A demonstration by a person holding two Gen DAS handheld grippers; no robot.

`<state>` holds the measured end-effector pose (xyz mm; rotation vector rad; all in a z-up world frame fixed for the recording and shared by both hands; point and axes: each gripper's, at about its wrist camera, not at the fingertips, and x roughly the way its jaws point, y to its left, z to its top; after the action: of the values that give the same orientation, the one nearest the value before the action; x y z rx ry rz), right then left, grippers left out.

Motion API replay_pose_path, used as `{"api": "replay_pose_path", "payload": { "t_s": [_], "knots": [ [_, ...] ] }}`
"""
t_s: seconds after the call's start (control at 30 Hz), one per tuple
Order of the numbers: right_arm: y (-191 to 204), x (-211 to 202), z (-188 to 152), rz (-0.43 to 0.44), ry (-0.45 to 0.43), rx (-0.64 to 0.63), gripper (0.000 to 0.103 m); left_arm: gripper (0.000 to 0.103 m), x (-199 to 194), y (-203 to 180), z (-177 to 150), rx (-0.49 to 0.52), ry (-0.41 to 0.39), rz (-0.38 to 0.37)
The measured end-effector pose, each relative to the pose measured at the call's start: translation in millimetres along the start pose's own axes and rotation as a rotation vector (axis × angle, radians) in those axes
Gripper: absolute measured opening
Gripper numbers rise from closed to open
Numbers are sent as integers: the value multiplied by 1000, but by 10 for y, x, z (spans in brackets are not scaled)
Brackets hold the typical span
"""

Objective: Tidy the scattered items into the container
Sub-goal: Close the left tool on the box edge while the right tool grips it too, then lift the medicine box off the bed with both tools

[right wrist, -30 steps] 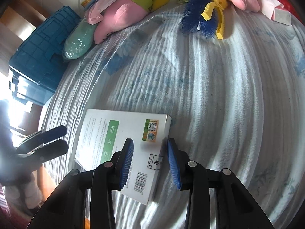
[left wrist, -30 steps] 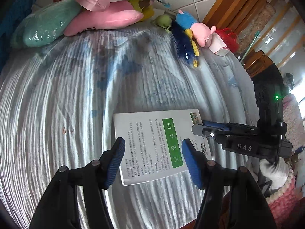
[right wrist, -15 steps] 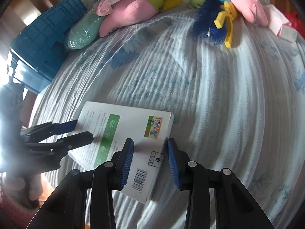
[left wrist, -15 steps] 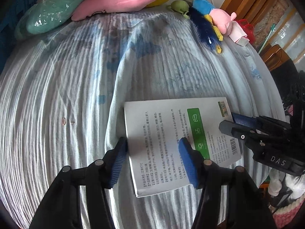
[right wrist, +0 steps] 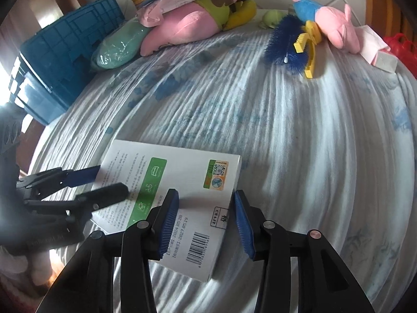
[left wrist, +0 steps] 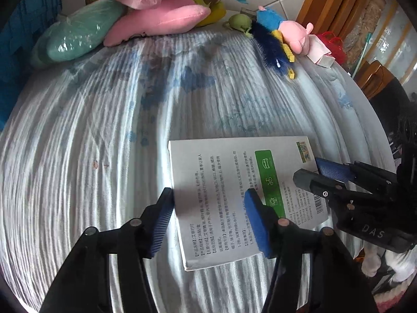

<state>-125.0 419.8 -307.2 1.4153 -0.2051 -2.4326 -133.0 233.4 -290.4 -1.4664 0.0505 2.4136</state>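
A flat white box with a green label [left wrist: 221, 172] [right wrist: 182, 167] lies on the striped bedsheet near its front edge. My left gripper [left wrist: 208, 219] straddles the box's left end. Its jaws are closing, one pad beside the box's edge and the other above its top face, neither pressing on it. My right gripper [right wrist: 206, 219] straddles the barcode end. Its jaws are opening, with a small gap between the right pad and the box's side. Each gripper also shows in the other's view, the right gripper [left wrist: 307, 169] and the left gripper [right wrist: 112, 180]. The blue crate [right wrist: 65, 60] stands at the far left.
Along the wall lie a mint-green bundle [left wrist: 78, 36], a pink plush [left wrist: 161, 20], a blue brush with a yellow comb [right wrist: 292, 41], a pig plush [right wrist: 336, 23] and a pink-white packet [right wrist: 378, 49]. Wooden furniture [left wrist: 338, 7] stands at the right.
My left gripper slid forward over the box's left end and its jaws narrowed. My right gripper's jaws widened off the box's barcode end.
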Motion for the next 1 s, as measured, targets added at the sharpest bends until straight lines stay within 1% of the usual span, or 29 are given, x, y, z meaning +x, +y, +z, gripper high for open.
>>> {"api": "replay_pose_path", "payload": {
  "t_s": [0.1,0.23,0.43,0.57,0.67,0.8,1.0],
  "knots": [
    [4,-185,17,27,-50,16,44,52,-203,-44,70,22,-33,22],
    [80,-490,166,41,-128,-1,44,52,-510,-52,182,17,-86,24],
    [344,-908,405,50,-232,-66,44,52,-1088,-75,394,16,-217,63],
    [581,-1207,533,67,-308,-110,44,52,-1497,-40,473,19,-298,98],
    [790,-1392,679,69,-347,-154,44,52,-1770,30,518,3,-347,125],
    [1092,-1578,842,94,-392,-217,43,52,-2099,198,548,-32,-399,159],
    [1580,-1671,1052,136,-421,-296,44,52,-2476,553,493,-86,-447,203]
  ]
}}
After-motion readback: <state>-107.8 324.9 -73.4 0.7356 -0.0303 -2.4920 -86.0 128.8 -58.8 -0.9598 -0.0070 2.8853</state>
